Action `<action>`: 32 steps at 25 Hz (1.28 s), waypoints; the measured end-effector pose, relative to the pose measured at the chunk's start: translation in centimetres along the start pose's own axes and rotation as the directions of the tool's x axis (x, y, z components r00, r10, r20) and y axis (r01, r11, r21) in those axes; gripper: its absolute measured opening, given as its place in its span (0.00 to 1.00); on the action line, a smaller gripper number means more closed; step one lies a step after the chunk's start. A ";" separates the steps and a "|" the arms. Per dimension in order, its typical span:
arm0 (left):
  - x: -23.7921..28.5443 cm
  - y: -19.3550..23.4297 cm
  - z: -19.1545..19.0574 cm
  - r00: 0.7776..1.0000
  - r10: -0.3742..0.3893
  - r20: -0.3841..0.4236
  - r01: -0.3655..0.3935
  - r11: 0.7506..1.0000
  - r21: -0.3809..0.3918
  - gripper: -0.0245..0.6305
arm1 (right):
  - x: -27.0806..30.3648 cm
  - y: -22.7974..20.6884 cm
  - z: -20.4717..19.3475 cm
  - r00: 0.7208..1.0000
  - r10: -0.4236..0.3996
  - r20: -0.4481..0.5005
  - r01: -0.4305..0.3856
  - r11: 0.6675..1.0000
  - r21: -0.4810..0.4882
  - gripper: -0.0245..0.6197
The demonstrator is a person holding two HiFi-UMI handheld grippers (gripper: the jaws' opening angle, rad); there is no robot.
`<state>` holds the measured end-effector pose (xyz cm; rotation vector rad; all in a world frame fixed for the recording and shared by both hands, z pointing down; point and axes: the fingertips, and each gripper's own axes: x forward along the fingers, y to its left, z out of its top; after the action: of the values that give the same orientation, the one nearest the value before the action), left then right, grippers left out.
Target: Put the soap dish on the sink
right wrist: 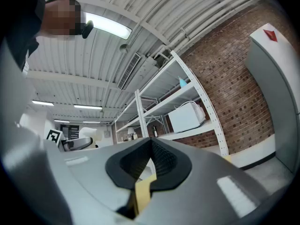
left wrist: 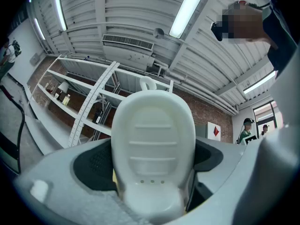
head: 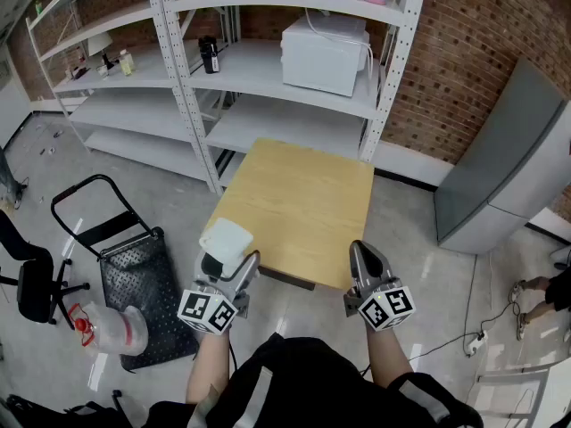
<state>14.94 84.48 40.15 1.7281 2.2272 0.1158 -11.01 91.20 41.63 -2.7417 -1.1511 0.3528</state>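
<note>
Soap dish (head: 226,239): white, oval, gripped in your left gripper (head: 228,264). In the left gripper view the dish (left wrist: 152,149) stands on end between the two dark pads (left wrist: 91,165). It fills the gap from one pad to the other, with its hollow face towards the camera. Three shallow ribs and three small drain holes show on that face. The jaws stand wide, closed on the dish's sides.

Your right gripper (head: 363,250) is level with the left one and well apart from the dish. Its own view shows the pad tips (right wrist: 151,142) meeting, with nothing between them; a sliver of yellow table shows below the tips.

In the head view the dish overlaps the near left corner of the light wooden table (head: 303,203). I cannot tell whether it touches the top. The right gripper points over the near right edge of the same table.

To the left, on the floor, lies a black hand trolley (head: 134,275). Beyond the table is a white metal shelving rack (head: 268,69) with a white microwave (head: 326,53) on it. A grey cabinet (head: 504,168) stands to the right of the rack, and a brick wall (head: 473,43) is behind both.
</note>
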 end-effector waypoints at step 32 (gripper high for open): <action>-9.0 7.5 3.9 0.983 0.167 0.073 -0.165 0.986 -0.023 0.75 | 4.6 8.8 -2.8 0.979 0.195 -0.056 -0.192 0.980 0.057 0.05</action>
<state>25.00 77.38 40.20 1.8754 2.0216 0.1058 -1.12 88.28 41.66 -2.8051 -0.8500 0.3139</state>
